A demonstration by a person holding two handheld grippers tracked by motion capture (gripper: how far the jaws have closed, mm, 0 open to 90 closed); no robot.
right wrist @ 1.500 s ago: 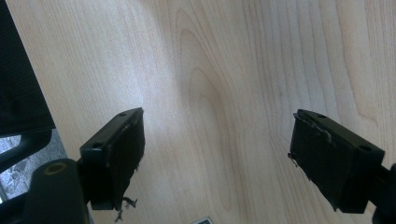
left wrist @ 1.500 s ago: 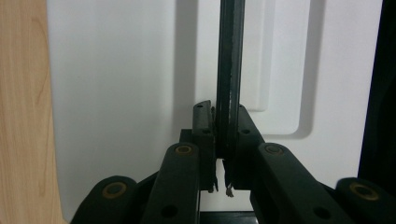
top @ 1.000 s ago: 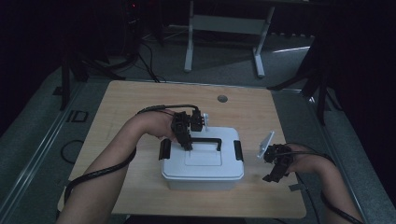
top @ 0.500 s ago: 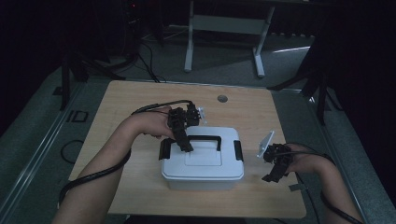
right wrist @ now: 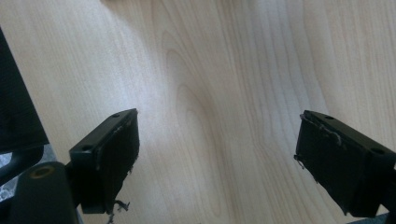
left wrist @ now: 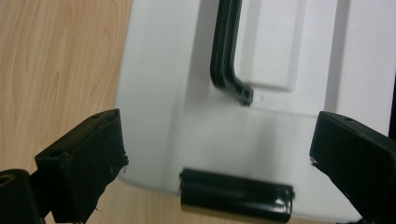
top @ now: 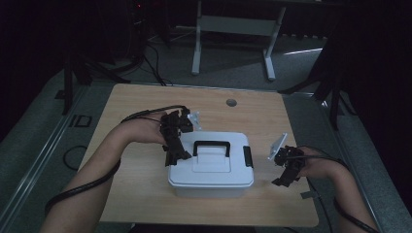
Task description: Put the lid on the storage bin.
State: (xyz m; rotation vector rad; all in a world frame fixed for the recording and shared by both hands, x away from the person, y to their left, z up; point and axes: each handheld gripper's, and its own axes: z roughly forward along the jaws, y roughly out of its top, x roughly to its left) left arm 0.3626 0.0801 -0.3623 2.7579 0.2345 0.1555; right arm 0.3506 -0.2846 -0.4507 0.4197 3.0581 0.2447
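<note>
A round grommet hole (top: 231,102) sits near the far edge of the wooden table (top: 141,102). A white-legged stand (top: 233,29) rises on the grey floor (top: 43,141) beyond that edge.

The white box (left wrist: 261,93) runs off the top and right edges in the left gripper view.

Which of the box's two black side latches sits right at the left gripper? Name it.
The latch on the white box's left end, under the left gripper; it lies between the open jaws in the left gripper view. The other latch is on the far end.

White lidded box (top: 211,167) on wooden table (top: 145,104), between two grippers
</note>
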